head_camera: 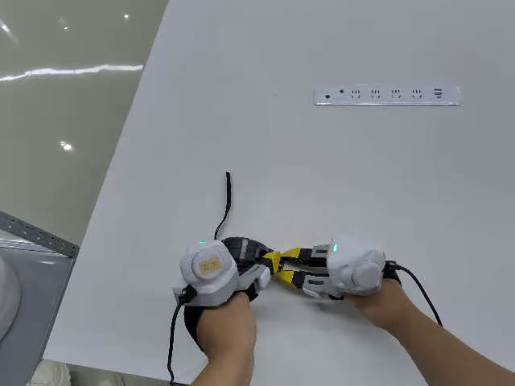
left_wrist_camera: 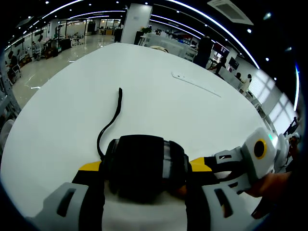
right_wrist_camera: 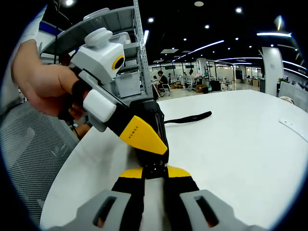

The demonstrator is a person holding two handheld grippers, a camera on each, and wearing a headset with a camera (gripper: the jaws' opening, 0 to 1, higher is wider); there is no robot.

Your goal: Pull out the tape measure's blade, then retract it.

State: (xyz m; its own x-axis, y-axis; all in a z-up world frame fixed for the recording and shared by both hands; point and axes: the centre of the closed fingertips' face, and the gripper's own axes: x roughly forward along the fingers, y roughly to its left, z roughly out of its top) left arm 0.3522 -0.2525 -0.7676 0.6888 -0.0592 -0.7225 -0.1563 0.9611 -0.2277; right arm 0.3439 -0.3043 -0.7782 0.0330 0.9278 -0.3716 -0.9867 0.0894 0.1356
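Our left hand-held gripper clamps the black round tape measure; the right hand-held gripper, pinching its mouth, must pull straight.

Bench: white, matt, smooth, faint sheen only.
Tape measure case: black, matt, rubbery look; pale grey bands smoother. Its strap: black, dull, cord-like.
Left gripper, right gripper: housings white-grey plastic, satin. The fingers: yellow tips over black, matt, hard plastic by look.
Power strip: white plastic, slight gloss.
Floor: polished, mirror-like reflections of lights.
Shelf upright: grey perforated metal.
Mesh panel: grey, woven, open texture.
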